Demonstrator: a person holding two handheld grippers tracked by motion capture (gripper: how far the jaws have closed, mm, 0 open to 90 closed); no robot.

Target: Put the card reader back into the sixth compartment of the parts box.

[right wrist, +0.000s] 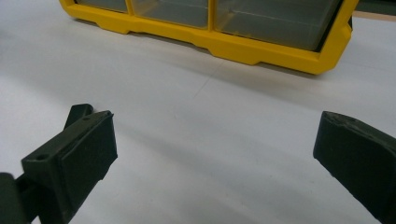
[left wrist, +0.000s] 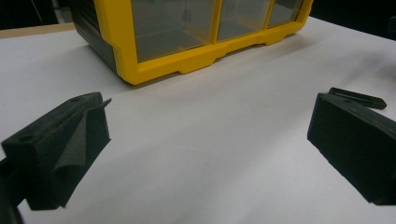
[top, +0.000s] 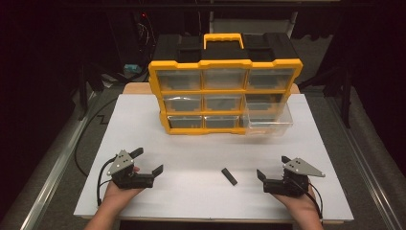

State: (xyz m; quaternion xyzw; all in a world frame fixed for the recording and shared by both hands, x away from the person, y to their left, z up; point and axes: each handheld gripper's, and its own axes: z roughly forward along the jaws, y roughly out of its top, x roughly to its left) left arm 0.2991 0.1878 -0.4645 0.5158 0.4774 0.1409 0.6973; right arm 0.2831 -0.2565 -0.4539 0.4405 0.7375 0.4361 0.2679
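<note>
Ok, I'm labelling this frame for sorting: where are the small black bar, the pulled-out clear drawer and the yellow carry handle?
Small black bar [top: 229, 176], high view, middle of its top face.
Pulled-out clear drawer [top: 269, 125], high view, its front wall.
Yellow carry handle [top: 223, 37], high view, middle of the top grip.

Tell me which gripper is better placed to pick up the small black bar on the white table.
The right gripper: the small black bar lies just beside its open jaws, while the left gripper, also open, is farther away.

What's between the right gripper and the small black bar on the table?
Nothing: in the high view, bare white table separates the right gripper from the black bar.
</note>
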